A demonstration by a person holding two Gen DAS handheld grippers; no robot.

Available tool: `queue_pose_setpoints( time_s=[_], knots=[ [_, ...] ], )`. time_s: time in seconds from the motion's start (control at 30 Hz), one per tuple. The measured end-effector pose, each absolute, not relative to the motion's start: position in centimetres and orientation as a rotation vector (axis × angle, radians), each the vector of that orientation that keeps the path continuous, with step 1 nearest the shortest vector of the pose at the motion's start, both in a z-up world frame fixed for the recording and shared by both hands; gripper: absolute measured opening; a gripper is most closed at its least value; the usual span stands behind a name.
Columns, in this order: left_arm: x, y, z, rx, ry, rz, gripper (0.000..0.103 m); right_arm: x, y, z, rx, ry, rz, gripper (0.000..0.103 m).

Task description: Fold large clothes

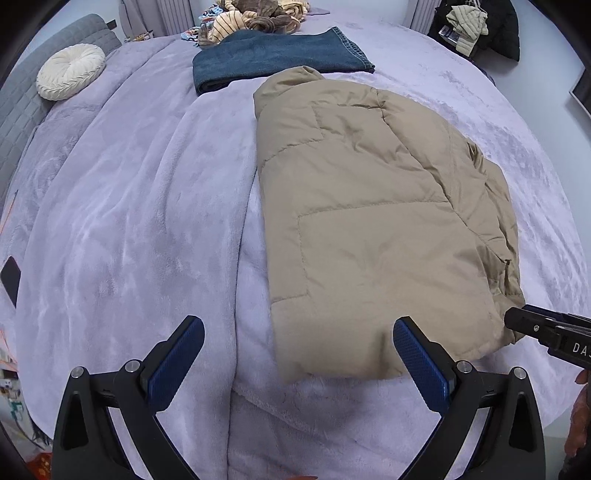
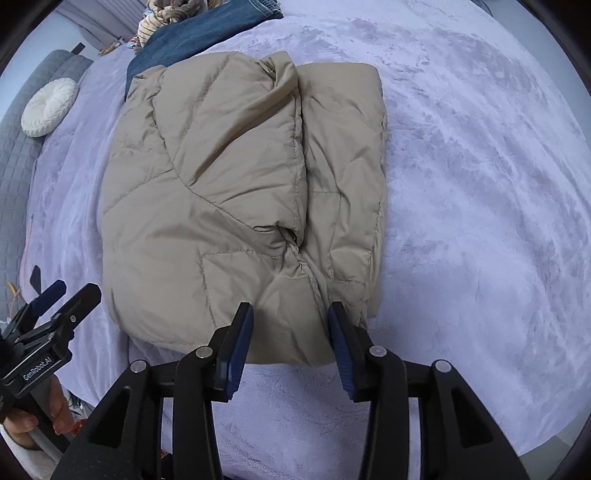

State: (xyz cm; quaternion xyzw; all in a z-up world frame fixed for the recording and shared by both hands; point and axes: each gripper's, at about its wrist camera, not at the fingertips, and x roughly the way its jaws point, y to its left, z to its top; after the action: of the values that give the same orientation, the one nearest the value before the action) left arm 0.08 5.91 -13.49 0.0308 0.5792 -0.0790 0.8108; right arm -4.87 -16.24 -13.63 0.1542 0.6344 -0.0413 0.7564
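Observation:
A tan puffer jacket (image 1: 369,221) lies folded lengthwise on the lilac blanket, its sleeves tucked in; it also shows in the right wrist view (image 2: 229,206). My left gripper (image 1: 297,328) is open and empty, with its right pad beside the jacket's near hem. My right gripper (image 2: 290,314) is open, its fingers on either side of the hem's near right part, not closed on it. Each gripper shows at the edge of the other's view: the right one (image 1: 546,328) and the left one (image 2: 62,299).
Folded blue jeans (image 1: 277,59) lie beyond the jacket, with a heap of striped and brown clothes (image 1: 251,16) behind. A round white cushion (image 1: 70,72) sits at the far left by a grey headboard. A dark phone (image 1: 10,278) lies on the left edge.

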Motion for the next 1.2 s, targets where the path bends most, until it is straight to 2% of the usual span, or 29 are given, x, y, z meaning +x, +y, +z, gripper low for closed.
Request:
queue_pose_setpoints(
  time_s=[0.13, 0.3, 0.47, 0.57, 0.8, 1.2],
  knots=[
    [-1.5, 5.3, -13.3, 0.054, 1.257, -0.162, 0.103, -6.2, -16.7, -12.6, 0.351, 1.374, -0.064, 0.049],
    [-2.0, 4.5, -15.6, 0.056, 1.298, -0.113, 0.103, -6.5, -17.7, -12.2, 0.359, 1.366, -0.046, 0.051],
    [-2.0, 4.0, -19.1, 0.093, 1.372, -0.075, 0.103, -4.7, -17.0, -16.0, 0.339, 1.44, -0.063, 0.052],
    [-2.4, 3.8, -19.3, 0.101, 1.382, -0.076, 0.103, -4.7, -17.1, -18.1, 0.349, 1.483, -0.072, 0.052],
    [-3.0, 4.3, -16.3, 0.08, 1.327, -0.075, 0.103, -5.9, -17.5, -16.0, 0.355, 1.455, -0.025, 0.052],
    [-6.8, 3.7, -7.9, 0.042, 1.187, -0.08, 0.103, -10.6, -18.0, -8.7, 0.334, 1.341, 0.007, 0.067]
  ],
)
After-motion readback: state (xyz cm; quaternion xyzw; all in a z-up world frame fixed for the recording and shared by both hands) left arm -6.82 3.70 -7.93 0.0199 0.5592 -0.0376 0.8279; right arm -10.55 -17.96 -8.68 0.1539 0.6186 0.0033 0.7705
